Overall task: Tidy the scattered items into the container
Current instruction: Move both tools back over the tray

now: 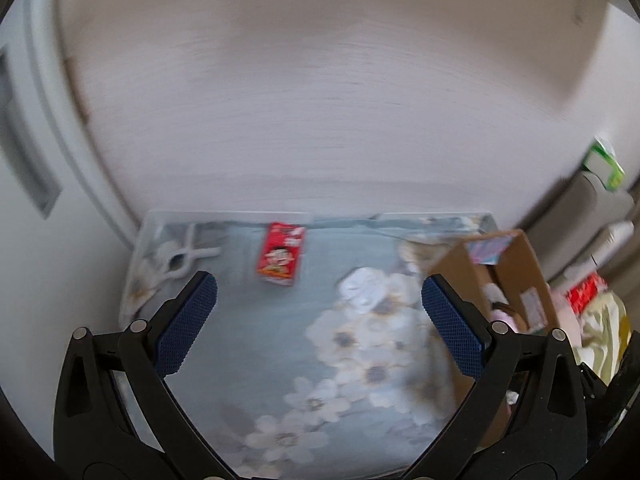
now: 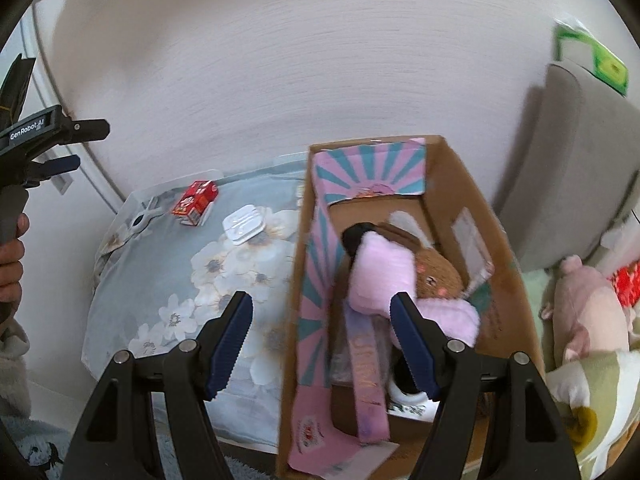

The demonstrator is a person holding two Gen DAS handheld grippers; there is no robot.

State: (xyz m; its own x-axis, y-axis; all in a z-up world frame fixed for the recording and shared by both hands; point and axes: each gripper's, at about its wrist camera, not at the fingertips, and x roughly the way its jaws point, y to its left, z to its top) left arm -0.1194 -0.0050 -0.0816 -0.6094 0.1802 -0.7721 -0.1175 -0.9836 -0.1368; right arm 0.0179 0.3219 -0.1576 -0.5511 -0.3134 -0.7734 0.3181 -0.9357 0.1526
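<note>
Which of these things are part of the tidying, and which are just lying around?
Part of the job:
cardboard box
red carton
white plastic piece
white clip
plush toys in the box

Probably just lying about:
pink pig plush
green packet
grey cushion

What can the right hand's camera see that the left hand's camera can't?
Only the right wrist view shows the pink plush and brown plush inside the cardboard box, the left gripper and a person's hand. Only the left wrist view shows that gripper's open pads close up. Both show the red carton, white packet and flowered cloth.
</note>
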